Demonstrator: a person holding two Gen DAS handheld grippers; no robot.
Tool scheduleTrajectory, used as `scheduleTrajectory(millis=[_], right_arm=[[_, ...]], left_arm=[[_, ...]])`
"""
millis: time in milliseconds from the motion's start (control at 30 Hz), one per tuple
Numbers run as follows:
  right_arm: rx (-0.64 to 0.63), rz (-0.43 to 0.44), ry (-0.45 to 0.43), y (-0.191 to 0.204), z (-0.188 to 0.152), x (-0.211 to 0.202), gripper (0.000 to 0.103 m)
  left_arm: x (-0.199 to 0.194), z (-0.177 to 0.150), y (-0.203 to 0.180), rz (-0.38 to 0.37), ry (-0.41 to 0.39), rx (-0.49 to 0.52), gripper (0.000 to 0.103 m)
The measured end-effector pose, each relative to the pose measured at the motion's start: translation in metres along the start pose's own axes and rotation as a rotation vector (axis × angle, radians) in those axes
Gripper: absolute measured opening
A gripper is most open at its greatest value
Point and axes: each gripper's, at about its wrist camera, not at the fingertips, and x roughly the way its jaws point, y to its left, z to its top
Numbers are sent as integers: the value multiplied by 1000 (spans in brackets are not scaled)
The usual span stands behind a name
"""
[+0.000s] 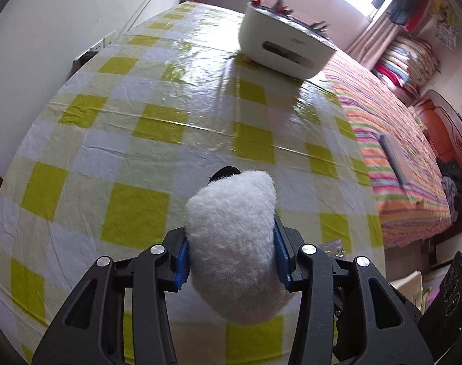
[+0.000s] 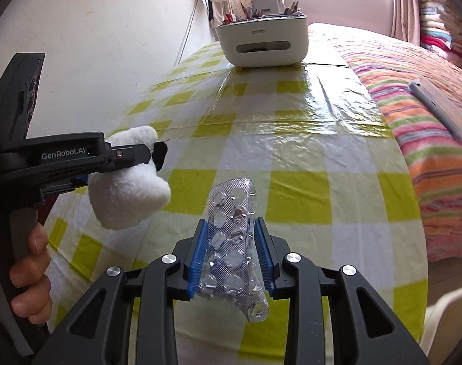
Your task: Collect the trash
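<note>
My left gripper (image 1: 231, 255) is shut on a white fluffy plush piece (image 1: 228, 206) with a small black part at its far tip. It hangs above the yellow-and-white checked tablecloth (image 1: 139, 121). In the right wrist view the same plush piece (image 2: 127, 197) shows at the left, clamped in the left gripper's fingers (image 2: 130, 155). My right gripper (image 2: 230, 228) is shut on an empty silver blister pack (image 2: 234, 200), which stands up between the blue pads above the table (image 2: 307, 158). A white bin (image 2: 261, 45) (image 1: 279, 45) holding pencils and scraps stands at the table's far end.
A bed with a striped blanket (image 2: 428, 121) (image 1: 383, 127) runs along the table's right side, with a flat grey item (image 2: 438, 103) on it. A white wall borders the left. A person's hand (image 2: 30, 258) grips the left gripper's handle.
</note>
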Motion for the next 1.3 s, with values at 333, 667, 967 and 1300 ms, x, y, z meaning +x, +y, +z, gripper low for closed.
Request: scheduleTrajectory(millis=[333,667,967,1300], right_arm=[[46,15,-53,-15,-23,-46,31],[115,-5,-88,-45,-37,-73,31],[159,-23,-118,-67,-44,-90,31],[164,-31,-128,-72,-49,-97,31]], left_arm=[[-23,-33,-50,-40,-54,152,43],[-17,-48,-74,-62,-44,209,44],[-13,-55,-87,-75,-40,239,44],[-16,-64,-97,-81,-48,280,44]])
